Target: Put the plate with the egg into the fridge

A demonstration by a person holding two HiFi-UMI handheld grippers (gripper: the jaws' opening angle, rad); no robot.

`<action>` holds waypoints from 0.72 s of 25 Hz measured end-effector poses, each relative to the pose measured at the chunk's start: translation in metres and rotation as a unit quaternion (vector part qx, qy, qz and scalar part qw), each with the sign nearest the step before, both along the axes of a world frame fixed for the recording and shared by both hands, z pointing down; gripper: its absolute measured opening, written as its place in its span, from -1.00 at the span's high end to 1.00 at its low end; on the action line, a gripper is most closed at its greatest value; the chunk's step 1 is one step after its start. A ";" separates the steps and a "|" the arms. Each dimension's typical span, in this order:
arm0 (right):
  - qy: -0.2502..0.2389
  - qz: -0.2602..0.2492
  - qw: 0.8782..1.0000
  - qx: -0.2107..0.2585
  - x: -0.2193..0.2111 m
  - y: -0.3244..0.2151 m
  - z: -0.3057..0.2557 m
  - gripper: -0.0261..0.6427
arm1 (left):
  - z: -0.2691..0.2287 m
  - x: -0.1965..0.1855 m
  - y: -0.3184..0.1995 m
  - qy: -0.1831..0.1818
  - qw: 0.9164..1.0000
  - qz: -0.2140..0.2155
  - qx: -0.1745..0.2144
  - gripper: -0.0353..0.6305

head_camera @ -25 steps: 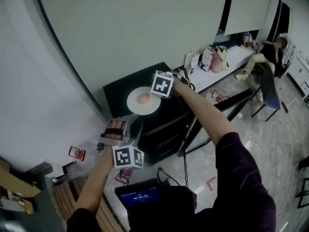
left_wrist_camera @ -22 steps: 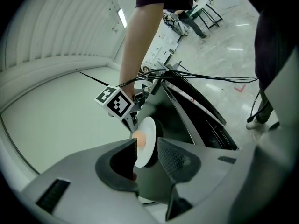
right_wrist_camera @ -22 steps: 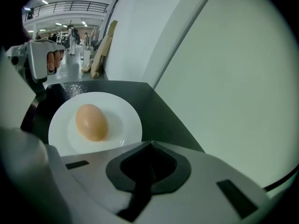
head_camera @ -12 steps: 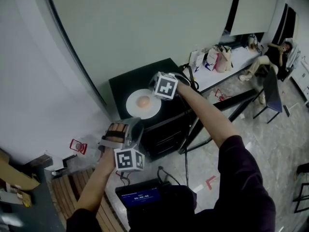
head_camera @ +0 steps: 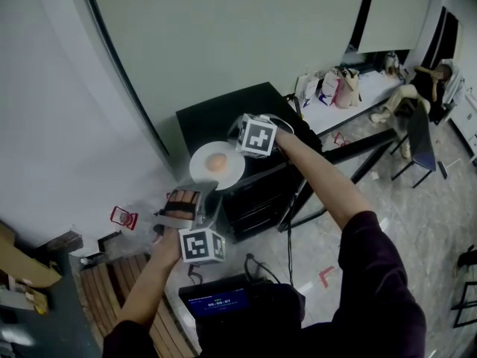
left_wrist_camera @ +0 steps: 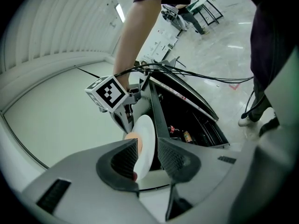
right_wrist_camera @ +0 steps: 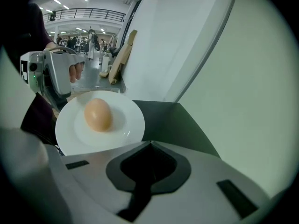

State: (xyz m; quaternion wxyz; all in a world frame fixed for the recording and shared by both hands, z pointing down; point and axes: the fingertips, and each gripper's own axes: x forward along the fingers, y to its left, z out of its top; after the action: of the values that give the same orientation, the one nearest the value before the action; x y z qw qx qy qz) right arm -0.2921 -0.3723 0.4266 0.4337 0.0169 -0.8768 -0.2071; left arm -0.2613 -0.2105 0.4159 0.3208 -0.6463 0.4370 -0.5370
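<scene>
Now, at the left, the left gripper (head_camera: 200,192) has closed in on the plate (head_camera: 231,173) over the last second. Its jaws are spread, and its own view shows the plate's near rim (left_wrist_camera: 145,139) lined up with the gap. Nothing is pinched there, and I cannot tell whether the rim has entered the gap yet.

The plate itself has shifted. A second ago it lay square on the black top of the fridge (head_camera: 223,114); it now overhangs that top's front-left corner, held level, with the egg (head_camera: 216,162) loose near its middle.

To the right, the right gripper (head_camera: 243,151) has its jaws pressed together on the plate's far rim, and its view shows the plate (right_wrist_camera: 124,125) and egg (right_wrist_camera: 98,114) just beyond them.

The fridge (left_wrist_camera: 196,120) stands open, with small bottles or cans visible inside. So the lift-off looks done and the carry begun. The left gripper is probably coming to steady the free rim, since any tilt on the way down could roll the egg off.
</scene>
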 end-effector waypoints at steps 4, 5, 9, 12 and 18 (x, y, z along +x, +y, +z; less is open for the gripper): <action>-0.001 -0.002 1.000 0.001 -0.003 0.012 0.003 0.90 | 0.006 -0.005 0.006 -0.010 1.000 -0.004 0.001 0.60; -0.001 -0.001 1.000 0.001 -0.003 0.013 0.003 0.90 | 0.007 -0.005 0.006 -0.014 1.000 -0.004 0.002 0.61; -0.002 0.003 1.000 0.001 -0.003 0.014 0.003 0.90 | 0.011 -0.005 0.007 -0.032 0.999 0.000 0.011 0.80; -0.012 0.002 1.000 -0.007 -0.003 0.018 0.004 0.90 | 0.009 -0.004 0.006 -0.040 0.999 0.002 0.017 0.81; -0.036 0.026 0.999 -0.009 -0.001 0.020 -0.003 0.90 | -0.006 -0.010 -0.002 -0.052 0.998 0.006 0.030 0.84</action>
State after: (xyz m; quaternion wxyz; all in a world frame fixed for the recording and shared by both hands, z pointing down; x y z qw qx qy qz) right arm -0.2931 -0.3524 0.4236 0.4069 0.0434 -0.8931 -0.1872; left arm -0.2710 -0.2123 0.4104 0.3656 -0.6104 0.4314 -0.5547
